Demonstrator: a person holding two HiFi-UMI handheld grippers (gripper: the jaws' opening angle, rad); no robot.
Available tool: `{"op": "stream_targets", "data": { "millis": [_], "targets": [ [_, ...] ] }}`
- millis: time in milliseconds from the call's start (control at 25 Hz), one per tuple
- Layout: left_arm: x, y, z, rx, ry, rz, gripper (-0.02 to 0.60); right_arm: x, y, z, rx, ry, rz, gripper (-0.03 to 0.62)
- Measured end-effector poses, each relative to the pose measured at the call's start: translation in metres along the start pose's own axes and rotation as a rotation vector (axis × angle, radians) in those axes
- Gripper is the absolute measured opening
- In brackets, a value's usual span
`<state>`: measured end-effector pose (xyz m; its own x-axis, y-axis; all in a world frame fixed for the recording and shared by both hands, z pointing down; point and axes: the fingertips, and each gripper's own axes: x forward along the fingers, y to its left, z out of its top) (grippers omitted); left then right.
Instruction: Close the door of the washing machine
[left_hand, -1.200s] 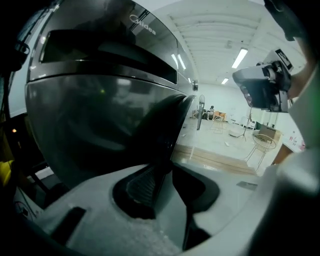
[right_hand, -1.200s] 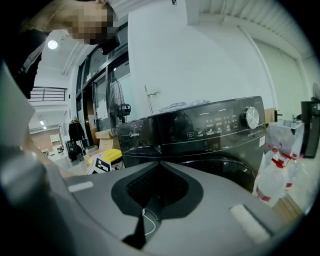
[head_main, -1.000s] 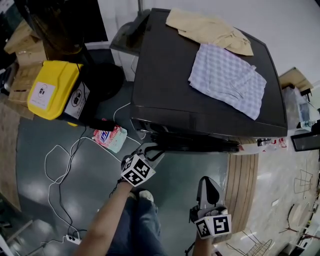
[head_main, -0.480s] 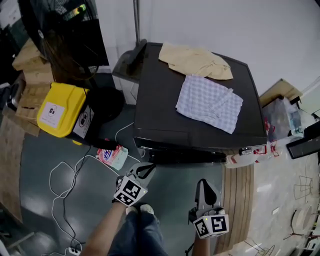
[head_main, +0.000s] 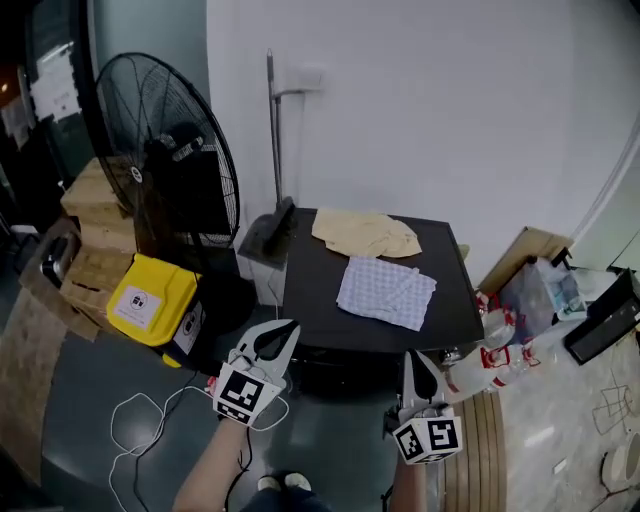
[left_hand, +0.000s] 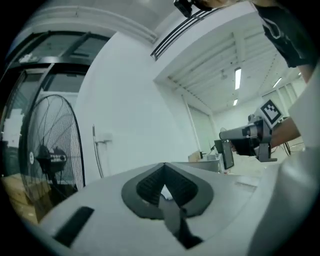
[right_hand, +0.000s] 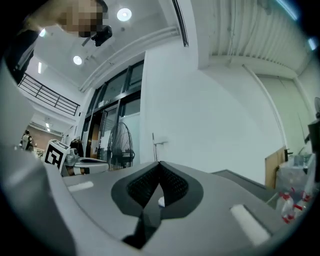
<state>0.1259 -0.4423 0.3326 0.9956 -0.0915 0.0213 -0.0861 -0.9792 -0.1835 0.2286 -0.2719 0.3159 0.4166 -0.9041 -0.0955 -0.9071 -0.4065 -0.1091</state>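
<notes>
The washing machine (head_main: 320, 300) sits mid-frame; its front door is hidden beneath the dark top, so whether it latched is unclear. The left gripper (head_main: 283, 330) and right gripper (head_main: 413, 358) hover before it at lower centre, fingers pressed together on nothing. If the push fell short of the catch, the door could swing open.

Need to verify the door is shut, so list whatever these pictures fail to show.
- Door of the washing machine: head view, the front lies in shadow under the top, partly behind the left claw, whose jaws have just closed on nothing, and the right claw. Shut or open cannot be told.
- Machine's front: both gripper views, each claw's own body fills the lower picture.
- Labels on the bottles: head view, too small.
</notes>
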Motion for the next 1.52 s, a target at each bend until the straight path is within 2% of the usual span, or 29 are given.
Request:
{"op": "stream_targets", "data": {
  "millis": [120, 240, 440, 800, 1520],
  "targets": [
    [-0.008, 0.01, 0.051, 0.042, -0.06, 0.035, 0.0, 0.002, 0.01, 0.044, -0.029, -0.069, 0.019, 0.008],
    [-0.019, 0.008, 0.083, 0.065, -0.103, 0.048, 0.0, -0.002, 0.018, 0.074, -0.048, -0.113, 0.024, 0.008],
    [-0.026, 0.0, 0.111, 0.094, -0.153, 0.034, 0.0, -0.007, 0.022, 0.087, -0.06, -0.138, 0.005, 0.008],
    [-0.027, -0.002, 0.11, 0.082, -0.148, 0.037, 0.0, -0.008, 0.029, 0.083, -0.101, -0.096, 0.001, 0.009],
    [-0.034, -0.008, 0.102, 0.064, -0.131, 0.047, 0.0, -0.012, 0.034, 0.073, -0.094, -0.066, 0.019, 0.009]
  ]
}}
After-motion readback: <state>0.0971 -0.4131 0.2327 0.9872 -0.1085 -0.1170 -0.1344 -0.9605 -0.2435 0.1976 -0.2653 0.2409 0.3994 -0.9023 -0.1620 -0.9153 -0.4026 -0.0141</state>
